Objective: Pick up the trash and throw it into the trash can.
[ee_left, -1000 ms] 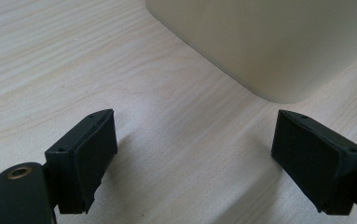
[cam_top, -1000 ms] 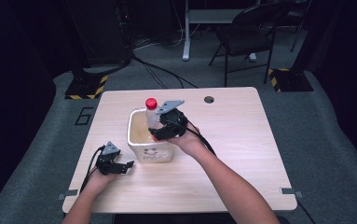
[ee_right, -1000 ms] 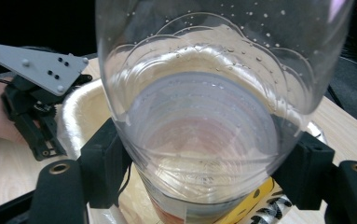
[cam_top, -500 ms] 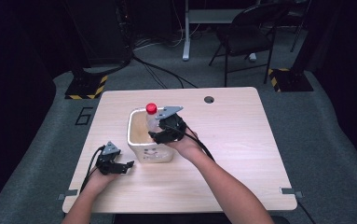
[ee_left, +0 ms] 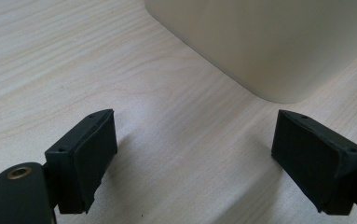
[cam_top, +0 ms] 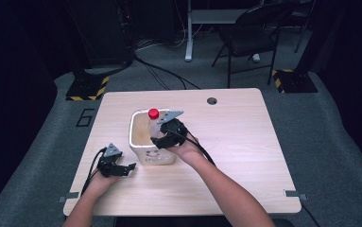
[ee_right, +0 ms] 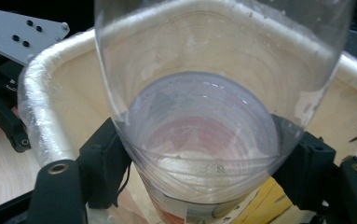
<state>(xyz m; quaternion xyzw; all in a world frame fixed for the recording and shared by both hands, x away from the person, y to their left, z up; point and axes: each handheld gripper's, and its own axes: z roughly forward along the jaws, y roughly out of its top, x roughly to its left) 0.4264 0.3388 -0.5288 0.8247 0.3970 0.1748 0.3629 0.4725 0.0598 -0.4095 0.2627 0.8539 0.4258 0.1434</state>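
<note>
Right hand-held gripper [cam_top: 162,137], pinching the clear bottle [cam_top: 155,124], has sunk lower into the white bin [cam_top: 143,152] near bench centre; release seems next.

I see a clear plastic bottle [cam_top: 157,124] with a red screw cap [cam_top: 153,113], its label showing red and yellow, above a cream-white square plastic bin [cam_top: 143,153]. My black two-jaw grippers carry grey three-cornered plates over the pale wood-grain table top [cam_top: 245,137].
</note>
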